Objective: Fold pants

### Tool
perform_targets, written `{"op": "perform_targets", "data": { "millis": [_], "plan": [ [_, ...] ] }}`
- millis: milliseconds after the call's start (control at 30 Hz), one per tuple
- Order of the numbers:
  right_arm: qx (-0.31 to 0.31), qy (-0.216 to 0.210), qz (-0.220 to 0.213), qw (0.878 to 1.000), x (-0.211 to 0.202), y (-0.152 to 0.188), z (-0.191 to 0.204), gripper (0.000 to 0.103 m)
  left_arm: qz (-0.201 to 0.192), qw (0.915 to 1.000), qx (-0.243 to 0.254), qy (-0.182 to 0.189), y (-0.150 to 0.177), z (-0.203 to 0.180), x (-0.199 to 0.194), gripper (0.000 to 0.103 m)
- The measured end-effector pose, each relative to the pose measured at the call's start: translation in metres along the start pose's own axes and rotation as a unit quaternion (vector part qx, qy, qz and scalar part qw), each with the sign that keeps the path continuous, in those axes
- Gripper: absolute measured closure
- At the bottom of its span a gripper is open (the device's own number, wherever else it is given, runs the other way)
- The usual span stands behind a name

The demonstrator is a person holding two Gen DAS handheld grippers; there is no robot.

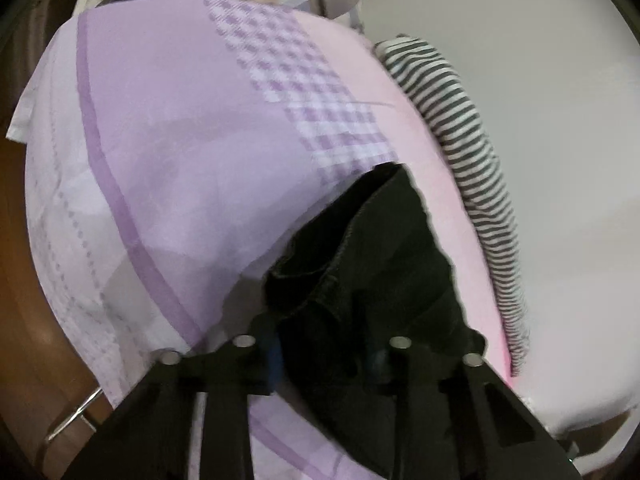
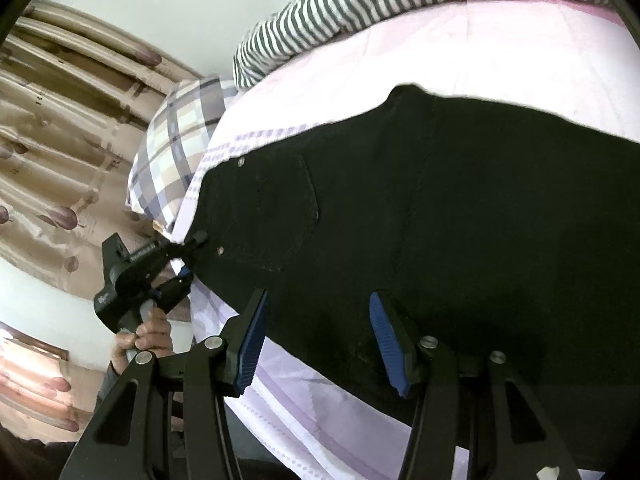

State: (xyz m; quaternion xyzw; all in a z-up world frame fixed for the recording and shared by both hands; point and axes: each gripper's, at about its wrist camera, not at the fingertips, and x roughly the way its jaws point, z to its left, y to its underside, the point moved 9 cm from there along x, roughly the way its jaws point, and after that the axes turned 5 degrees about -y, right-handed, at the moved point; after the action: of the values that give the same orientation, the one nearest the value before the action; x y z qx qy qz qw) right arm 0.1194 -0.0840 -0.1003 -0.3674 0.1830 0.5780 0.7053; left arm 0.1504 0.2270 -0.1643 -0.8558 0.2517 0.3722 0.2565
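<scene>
Black pants (image 2: 460, 200) lie spread on a lilac and pink bedsheet (image 2: 480, 52), back pocket up. My right gripper (image 2: 320, 332) hovers open over their near edge, and its blue pads (image 2: 252, 340) stand wide apart, holding nothing. In the right wrist view my left gripper (image 2: 190, 256) sits at the left corner of the pants, held by a person's hand (image 2: 148, 332). In the left wrist view the black pants (image 1: 380, 240) bunch up between the fingers of the left gripper (image 1: 324, 344), which is shut on that corner. The fabric mostly hides its pads.
A grey-and-white striped cloth (image 2: 360, 4) lies along the bed's far side by the white wall. A plaid pillow (image 2: 180, 140) sits at the bed's end, with patterned curtains (image 2: 60, 120) behind it. Brown wood (image 1: 24, 280) shows past the sheet's edge (image 1: 160, 140).
</scene>
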Motion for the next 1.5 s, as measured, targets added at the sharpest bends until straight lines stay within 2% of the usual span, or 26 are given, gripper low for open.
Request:
{"op": "perform_targets", "data": {
  "millis": [100, 200, 300, 333, 400, 433, 500, 533, 667, 733, 833, 900, 933, 1000, 1067, 1133, 1233, 1267, 1333, 1433, 1500],
  "plan": [
    [0.011, 0.001, -0.022, 1.000, -0.016, -0.009, -0.007, 0.053, -0.023, 0.9982, 0.056, -0.009, -0.003, -0.033, -0.019, 0.081],
    [0.022, 0.002, -0.053, 0.998, -0.040, -0.018, -0.017, 0.053, -0.041, 0.9881, 0.148, 0.004, 0.006, -0.093, -0.039, 0.081],
    [0.033, 0.006, -0.087, 0.996, -0.070, -0.026, -0.030, 0.053, -0.048, 0.9719, 0.228, 0.035, 0.029, -0.156, -0.056, 0.081],
    [0.038, 0.007, -0.096, 0.995, -0.079, -0.028, -0.035, 0.053, -0.044, 0.9630, 0.261, 0.052, 0.043, -0.182, -0.061, 0.081],
    [0.048, 0.007, -0.115, 0.992, -0.097, -0.029, -0.044, 0.053, -0.032, 0.9504, 0.301, 0.070, 0.066, -0.215, -0.062, 0.081],
    [0.055, 0.008, -0.125, 0.991, -0.106, -0.030, -0.051, 0.053, -0.022, 0.9394, 0.333, 0.080, 0.087, -0.236, -0.061, 0.081],
    [0.066, 0.012, -0.140, 0.988, -0.122, -0.030, -0.063, 0.053, -0.009, 0.9224, 0.377, 0.086, 0.118, -0.260, -0.056, 0.081],
    [0.072, 0.014, -0.147, 0.986, -0.128, -0.029, -0.069, 0.053, 0.005, 0.9111, 0.402, 0.090, 0.141, -0.273, -0.049, 0.081],
    [0.097, 0.020, -0.169, 0.981, -0.153, -0.019, -0.093, 0.053, 0.059, 0.8789, 0.462, 0.102, 0.206, -0.302, -0.026, 0.081],
    [0.109, 0.027, -0.173, 0.979, -0.160, -0.013, -0.105, 0.053, 0.087, 0.8613, 0.493, 0.088, 0.238, -0.308, -0.010, 0.081],
    [0.121, 0.033, -0.172, 0.977, -0.167, -0.005, -0.119, 0.053, 0.131, 0.8444, 0.518, 0.042, 0.273, -0.302, 0.025, 0.078],
    [0.126, 0.034, -0.170, 0.977, -0.168, -0.001, -0.126, 0.053, 0.155, 0.8427, 0.515, 0.024, 0.279, -0.298, 0.040, 0.077],
    [0.126, 0.035, -0.168, 0.977, -0.168, 0.000, -0.128, 0.053, 0.159, 0.8446, 0.511, 0.024, 0.279, -0.299, 0.043, 0.076],
    [0.128, 0.035, -0.163, 0.978, -0.166, -0.001, -0.134, 0.053, 0.160, 0.8412, 0.516, 0.023, 0.278, -0.304, 0.043, 0.069],
    [0.130, 0.032, -0.158, 0.978, -0.166, -0.002, -0.136, 0.053, 0.172, 0.8327, 0.525, 0.037, 0.287, -0.310, 0.035, 0.060],
    [0.132, 0.023, -0.153, 0.979, -0.162, -0.002, -0.137, 0.053, 0.194, 0.8286, 0.521, 0.065, 0.296, -0.310, 0.022, 0.058],
    [0.133, 0.013, -0.144, 0.981, -0.155, -0.002, -0.133, 0.053, 0.184, 0.8218, 0.533, 0.079, 0.294, -0.308, 0.006, 0.055],
    [0.132, 0.008, -0.139, 0.981, -0.151, -0.002, -0.133, 0.053, 0.171, 0.8225, 0.537, 0.077, 0.289, -0.307, 0.001, 0.051],
    [0.134, 0.001, -0.129, 0.983, -0.143, -0.001, -0.132, 0.053, 0.143, 0.8300, 0.534, 0.071, 0.270, -0.302, -0.006, 0.048],
    [0.137, -0.016, -0.113, 0.984, -0.132, -0.003, -0.131, 0.053, 0.113, 0.8465, 0.517, 0.056, 0.237, -0.293, -0.010, 0.046],
    [0.139, -0.027, -0.104, 0.984, -0.125, -0.007, -0.131, 0.053, 0.094, 0.8576, 0.505, 0.029, 0.214, -0.281, -0.007, 0.046]
  ]
}}
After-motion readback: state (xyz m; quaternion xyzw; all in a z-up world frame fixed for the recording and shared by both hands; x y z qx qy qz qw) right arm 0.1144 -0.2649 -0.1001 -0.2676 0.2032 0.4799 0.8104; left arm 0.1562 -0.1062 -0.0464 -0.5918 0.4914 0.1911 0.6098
